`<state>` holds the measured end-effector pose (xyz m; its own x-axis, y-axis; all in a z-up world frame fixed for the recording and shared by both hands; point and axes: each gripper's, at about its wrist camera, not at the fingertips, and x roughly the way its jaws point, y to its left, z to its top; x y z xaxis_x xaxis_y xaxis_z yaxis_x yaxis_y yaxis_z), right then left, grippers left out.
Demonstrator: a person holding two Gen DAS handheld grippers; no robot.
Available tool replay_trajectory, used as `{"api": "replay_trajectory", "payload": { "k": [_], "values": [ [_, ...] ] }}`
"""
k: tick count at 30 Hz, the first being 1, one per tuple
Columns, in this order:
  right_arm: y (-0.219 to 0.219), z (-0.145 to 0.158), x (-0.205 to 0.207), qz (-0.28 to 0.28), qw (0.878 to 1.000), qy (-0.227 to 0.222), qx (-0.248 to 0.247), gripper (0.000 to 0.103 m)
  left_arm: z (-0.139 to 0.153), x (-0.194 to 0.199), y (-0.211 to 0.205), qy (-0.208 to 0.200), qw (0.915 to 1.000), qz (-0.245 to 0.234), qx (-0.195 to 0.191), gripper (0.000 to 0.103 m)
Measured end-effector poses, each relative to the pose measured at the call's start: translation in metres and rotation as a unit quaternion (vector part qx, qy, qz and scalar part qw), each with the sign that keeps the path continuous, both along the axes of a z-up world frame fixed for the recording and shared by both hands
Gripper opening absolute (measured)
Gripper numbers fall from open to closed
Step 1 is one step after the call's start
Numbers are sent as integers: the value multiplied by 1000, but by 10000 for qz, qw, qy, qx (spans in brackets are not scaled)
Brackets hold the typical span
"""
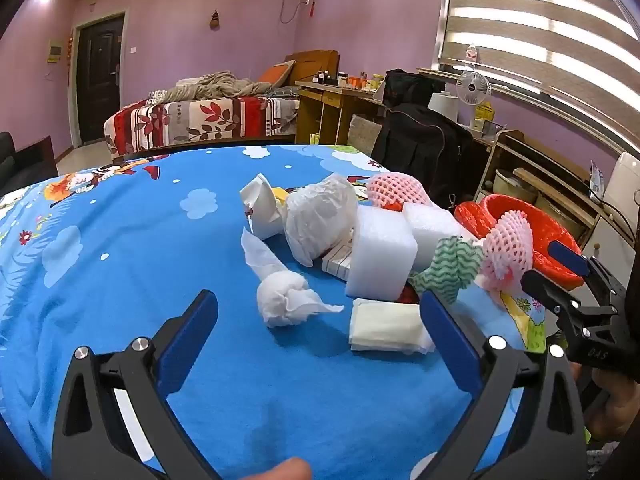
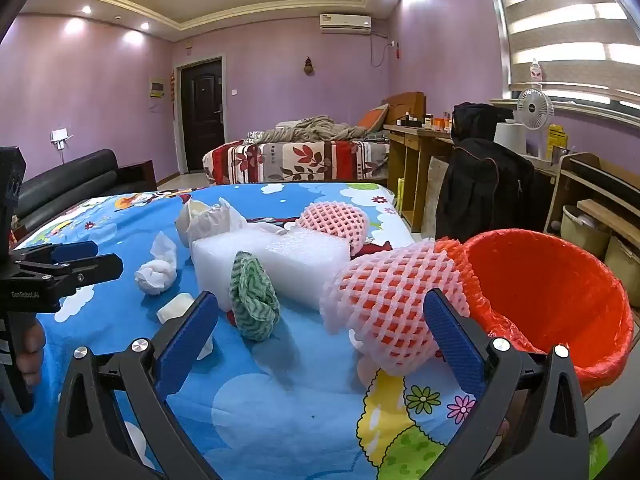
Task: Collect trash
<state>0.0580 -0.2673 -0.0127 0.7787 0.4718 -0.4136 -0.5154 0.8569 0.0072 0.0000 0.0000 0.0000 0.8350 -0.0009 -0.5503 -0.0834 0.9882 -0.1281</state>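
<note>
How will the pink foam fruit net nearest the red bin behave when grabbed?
The pink foam net looks open-meshed and puffy, so it will probably squash between the pads rather than resist. It seems very light for its bulk, so a nudge may slide it across the blue cloth. Breakage seems unlikely.

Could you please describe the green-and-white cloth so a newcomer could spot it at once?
On the blue cartoon tablecloth, look left of the red-lined bin. The green-and-white cloth sits crumpled before the white foam blocks, the pile's only green, wavy-striped piece.
</note>
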Motion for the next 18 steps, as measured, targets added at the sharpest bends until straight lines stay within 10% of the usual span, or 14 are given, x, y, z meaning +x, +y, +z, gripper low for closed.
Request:
{"api": "replay_trajectory", "payload": {
  "k": [18],
  "values": [
    [-2, -2, 2, 6, 10000, 63, 39, 96, 0, 0, 0, 3, 10000, 5, 50, 98]
  ]
}}
